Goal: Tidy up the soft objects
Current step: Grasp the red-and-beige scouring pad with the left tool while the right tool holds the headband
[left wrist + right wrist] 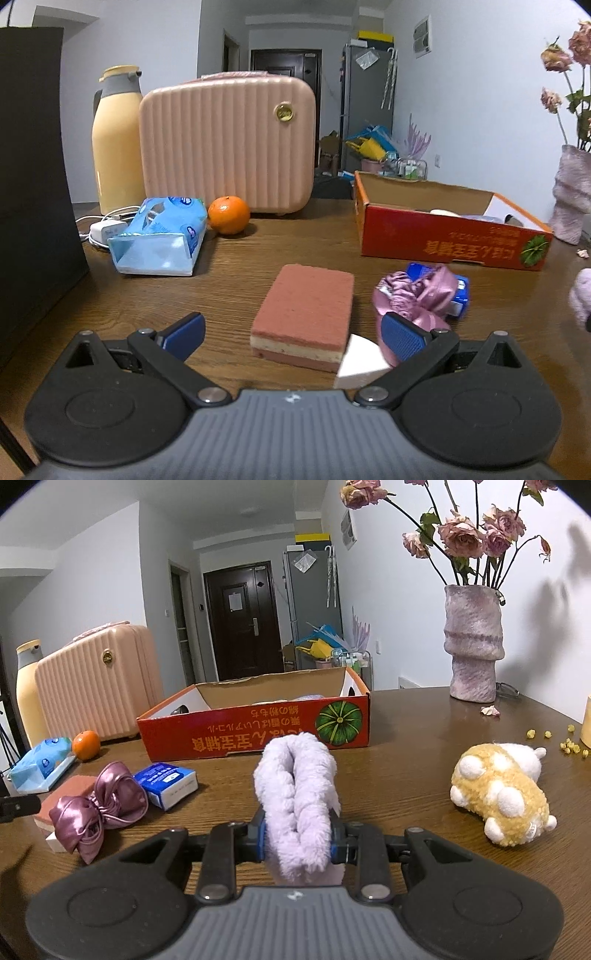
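Note:
My right gripper point(298, 840) is shut on a folded lilac fluffy cloth point(295, 794), held above the table in front of the red cardboard box point(255, 731). My left gripper point(293, 338) is open, its fingers either side of a pink layered sponge point(306, 314) on the table. A white wedge sponge point(356, 363) lies against the pink one. A purple satin bow point(417, 295) lies by my left gripper's right finger; it also shows in the right wrist view point(99, 801). A yellow and white plush toy point(498, 794) lies on the table to the right.
The red box point(443, 236) stands open at the back right. A blue tissue pack point(159, 236), an orange point(229, 214), a pink case point(229, 144) and a yellow jug point(114, 144) stand at the back left. A small blue box point(166, 782) lies near the bow. A vase point(474, 642) stands far right.

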A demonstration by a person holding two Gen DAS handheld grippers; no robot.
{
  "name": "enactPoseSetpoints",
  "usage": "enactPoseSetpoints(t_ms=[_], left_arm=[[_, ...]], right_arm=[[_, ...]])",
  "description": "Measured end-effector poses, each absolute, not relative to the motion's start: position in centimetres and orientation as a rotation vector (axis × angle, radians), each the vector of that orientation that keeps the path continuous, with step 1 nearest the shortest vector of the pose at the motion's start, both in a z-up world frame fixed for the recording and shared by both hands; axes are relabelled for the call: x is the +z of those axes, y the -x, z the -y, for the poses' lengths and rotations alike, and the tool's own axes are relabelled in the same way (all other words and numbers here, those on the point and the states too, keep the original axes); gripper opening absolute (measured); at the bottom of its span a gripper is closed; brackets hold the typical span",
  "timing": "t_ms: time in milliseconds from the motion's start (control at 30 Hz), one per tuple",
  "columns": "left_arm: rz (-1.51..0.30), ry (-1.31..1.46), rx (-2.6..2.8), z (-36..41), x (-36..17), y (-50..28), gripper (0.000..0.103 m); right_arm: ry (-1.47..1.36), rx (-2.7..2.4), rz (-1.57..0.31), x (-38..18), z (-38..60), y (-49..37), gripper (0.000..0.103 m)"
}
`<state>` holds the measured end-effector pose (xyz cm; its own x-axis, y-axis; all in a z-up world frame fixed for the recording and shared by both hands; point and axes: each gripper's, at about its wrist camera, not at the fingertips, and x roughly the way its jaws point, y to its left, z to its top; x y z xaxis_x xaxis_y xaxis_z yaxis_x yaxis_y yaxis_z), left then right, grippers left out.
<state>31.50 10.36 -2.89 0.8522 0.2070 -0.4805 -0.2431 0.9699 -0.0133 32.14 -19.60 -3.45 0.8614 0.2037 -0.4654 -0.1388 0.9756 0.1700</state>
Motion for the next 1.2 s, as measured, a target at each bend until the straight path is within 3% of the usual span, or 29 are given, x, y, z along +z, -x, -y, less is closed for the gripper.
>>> enactPoseSetpoints(t_ms=[567,1200], left_arm=[[-0.649,0.088,0.196,-12.7,-5.4,-38.9,0.103],[-0.724,0.098,0.212,-13.6,-6.6,-40.8,0.103]], right_arm=[[-0.129,0.173,-0.508,-3.6,19.6,-32.2,0.028],[-0.126,0.140,-0.515,-3.8,19.8,-32.5,0.028]])
